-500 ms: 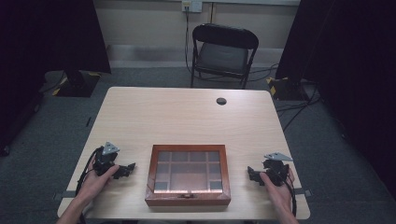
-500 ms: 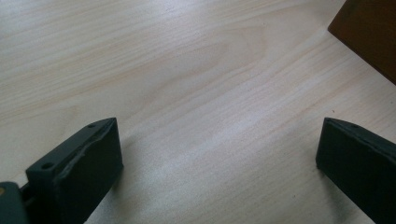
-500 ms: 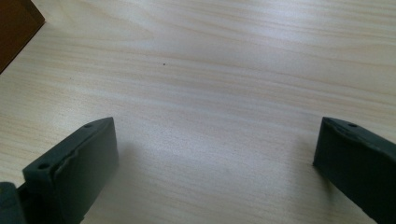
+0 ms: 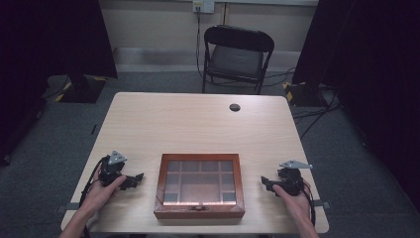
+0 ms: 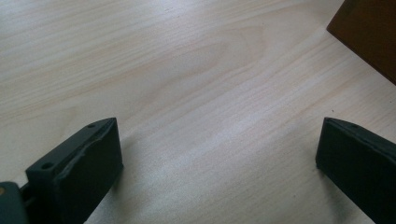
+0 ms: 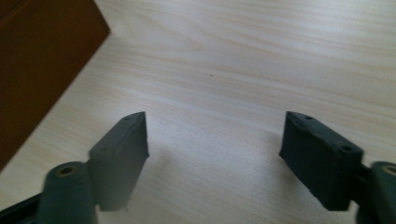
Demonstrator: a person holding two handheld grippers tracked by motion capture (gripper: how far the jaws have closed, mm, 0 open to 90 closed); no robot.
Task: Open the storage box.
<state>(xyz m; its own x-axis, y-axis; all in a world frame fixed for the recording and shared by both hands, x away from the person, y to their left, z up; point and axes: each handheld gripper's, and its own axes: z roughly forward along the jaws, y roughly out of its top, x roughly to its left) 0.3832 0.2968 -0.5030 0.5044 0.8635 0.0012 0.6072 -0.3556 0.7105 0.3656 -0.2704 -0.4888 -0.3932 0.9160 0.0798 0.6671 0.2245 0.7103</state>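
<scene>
A glass-lidded wooden box (image 4: pixel 199 186) with a divided interior sits at the table's (image 4: pixel 198 124) near edge. The left gripper (image 4: pixel 136 179) rests just left of the box, the right gripper (image 4: pixel 265 182) just right; both stand with jaws spread, empty.

Left hand-held gripper (image 4: pixel 132 180): black body, grey three-cornered plate on top, black cable trailing. Right hand-held gripper (image 4: pixel 267 182): same build. Jaws are matte black blocks with small screw holes. Forearms bare, no sleeves visible.
</scene>
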